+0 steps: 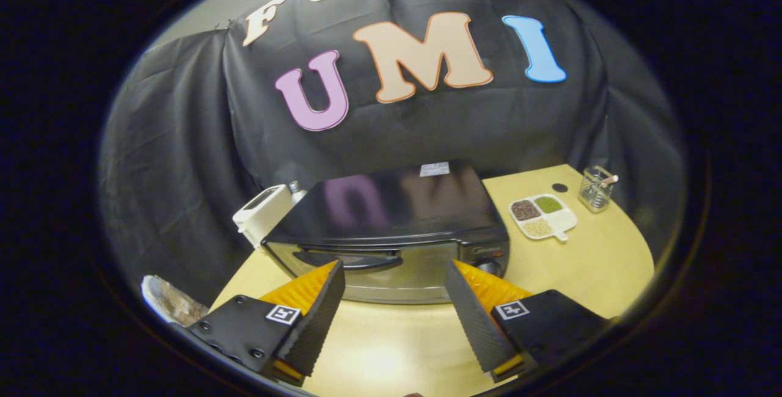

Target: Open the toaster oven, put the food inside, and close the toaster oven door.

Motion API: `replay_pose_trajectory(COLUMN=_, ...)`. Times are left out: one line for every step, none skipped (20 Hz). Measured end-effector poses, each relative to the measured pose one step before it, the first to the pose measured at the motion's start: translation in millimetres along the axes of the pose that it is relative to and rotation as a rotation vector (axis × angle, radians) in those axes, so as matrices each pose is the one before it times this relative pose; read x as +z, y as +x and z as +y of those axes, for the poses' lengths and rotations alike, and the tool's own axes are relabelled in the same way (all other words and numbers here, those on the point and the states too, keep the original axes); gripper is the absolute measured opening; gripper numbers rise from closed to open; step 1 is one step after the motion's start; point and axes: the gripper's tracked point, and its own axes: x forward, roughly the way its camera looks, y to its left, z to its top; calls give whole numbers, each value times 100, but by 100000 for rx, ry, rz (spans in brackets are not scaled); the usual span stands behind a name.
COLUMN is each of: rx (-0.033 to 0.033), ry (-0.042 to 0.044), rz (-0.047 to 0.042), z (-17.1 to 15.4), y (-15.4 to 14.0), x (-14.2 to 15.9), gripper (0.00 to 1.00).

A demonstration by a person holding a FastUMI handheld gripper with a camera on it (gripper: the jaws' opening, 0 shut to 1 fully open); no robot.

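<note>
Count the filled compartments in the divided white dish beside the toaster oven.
3 filled: on the divided dish, right of the toaster oven, dark grains rear-left, green rear-right, pale front-left. The front-right compartment looks empty. The gripper is open, short of the oven door.

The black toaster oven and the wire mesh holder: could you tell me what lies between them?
In the gripper view, a white divided dish of grains sits between the toaster oven and the holder.

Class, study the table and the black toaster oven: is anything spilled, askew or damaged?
Nothing stands out. The black toaster oven sits squarely with its door shut; the white divided dish is unspilled. The gripper is open, empty.
</note>
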Motion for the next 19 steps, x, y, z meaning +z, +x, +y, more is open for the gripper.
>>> replay_pose_trajectory(rx=-3172, ry=-378, rz=-2413, z=-1509, y=-524, x=940, gripper=99)
replay_pose_trajectory(rx=-3502, ry=-323, rz=-2778, z=-1862, y=-590, x=1085, gripper=99)
replay_pose_trajectory(rx=-3117, ry=-640, rz=-3368, z=-1696, y=-564, x=1510, gripper=99)
replay_pose_trajectory(rx=-3604, ry=-1099, rz=-3609, z=-1860, y=-453, x=1681, gripper=99)
replay_pose_trajectory(rx=-3388, ry=-1334, rz=-4169, z=-1983, y=-335, x=2076, gripper=99)
replay_pose_trajectory(rx=-3356, ry=-1196, rz=-4118, z=-1844, y=-265, x=2112, gripper=99)
replay_pose_trajectory(rx=-2916, ry=-766, rz=-4277, z=-1903, y=-112, x=2330, gripper=99)
replay_pose_trajectory(rx=-2697, ry=-253, rz=-4357, z=-1777, y=-80, x=2337, gripper=99)
replay_pose_trajectory(rx=-2431, ry=-197, rz=-4557, z=-1781, y=-67, x=2533, gripper=99)
replay_pose_trajectory(rx=-2535, ry=-586, rz=-4841, z=-1823, y=39, x=2408, gripper=99)
replay_pose_trajectory(rx=-2216, ry=-1114, rz=-4989, z=-1696, y=106, x=2654, gripper=99)
replay_pose_trajectory(rx=-1697, ry=-1121, rz=-4765, z=-1394, y=-35, x=2252, gripper=99)
replay_pose_trajectory(rx=-719, ry=-989, rz=-4415, z=-1218, y=167, x=2089, gripper=99)
replay_pose_trajectory(rx=-385, ry=-533, rz=-3470, z=-1069, y=194, x=1811, gripper=99)
replay_pose_trajectory(rx=-98, ry=3, rz=-3079, z=-987, y=211, x=1597, gripper=99)
replay_pose_trajectory(rx=5, ry=-187, rz=-2582, z=-795, y=313, x=1472, gripper=99)
replay_pose_trajectory(rx=101, ry=-793, rz=-2909, z=-910, y=282, x=1084, gripper=99)
replay_pose_trajectory(rx=-154, ry=-918, rz=-2683, z=-1038, y=365, x=594, gripper=99)
replay_pose_trajectory(rx=-84, ry=-615, rz=-1849, z=-912, y=298, x=515, gripper=99)
